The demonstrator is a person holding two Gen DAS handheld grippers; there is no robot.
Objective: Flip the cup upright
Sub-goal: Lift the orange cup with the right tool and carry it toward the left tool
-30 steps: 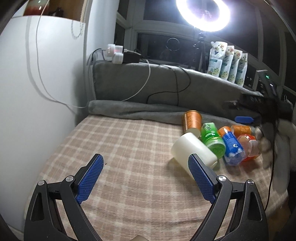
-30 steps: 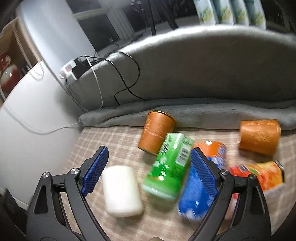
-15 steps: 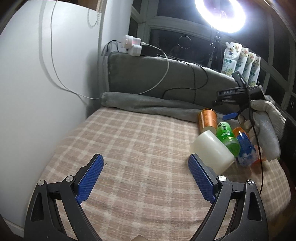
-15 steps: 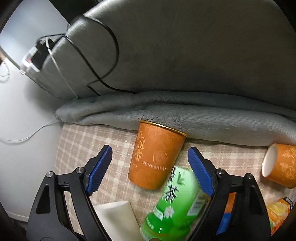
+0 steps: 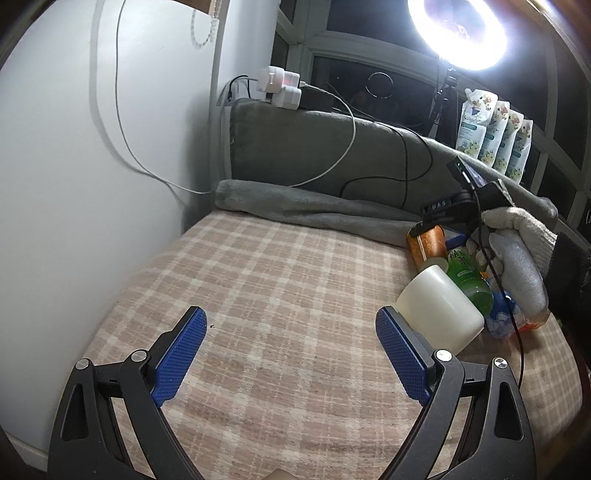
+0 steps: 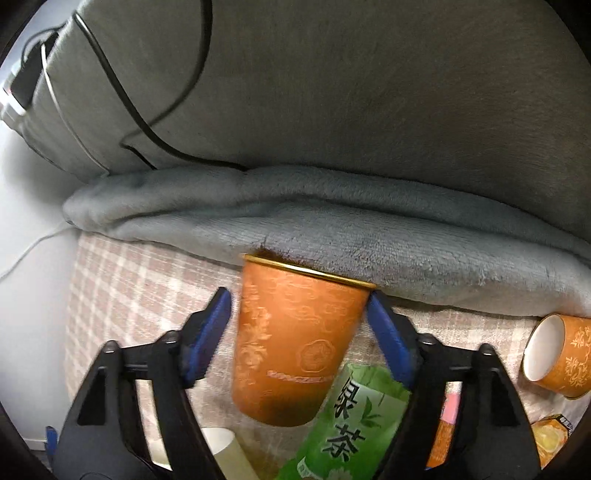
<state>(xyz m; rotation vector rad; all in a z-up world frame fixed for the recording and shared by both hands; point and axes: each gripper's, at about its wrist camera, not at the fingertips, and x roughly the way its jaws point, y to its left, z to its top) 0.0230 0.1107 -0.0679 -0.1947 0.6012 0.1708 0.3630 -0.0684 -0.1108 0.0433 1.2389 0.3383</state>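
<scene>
An orange paper cup [image 6: 295,343] lies on its side on the checked cloth, its gold rim against the grey blanket [image 6: 332,229]. My right gripper [image 6: 299,314] straddles it near the rim, jaws open, the right pad touching or nearly touching the rim, the left pad a little apart. The same cup [image 5: 426,245] shows in the left wrist view under the gloved right hand [image 5: 517,251]. My left gripper [image 5: 288,354] is open and empty above the cloth, its right finger beside a white cup [image 5: 439,310].
A green tea bottle [image 6: 351,428] leans on the orange cup's base. A second orange cup [image 6: 557,354] lies at right. Blue and orange packs [image 5: 506,317] lie behind the white cup. Cables [image 5: 369,140] run over the grey cushion. A ring light [image 5: 458,29] glares.
My right gripper has moved forward and down from above the pile and its jaws have narrowed around the orange cup. The left gripper has drifted a little, still open.
</scene>
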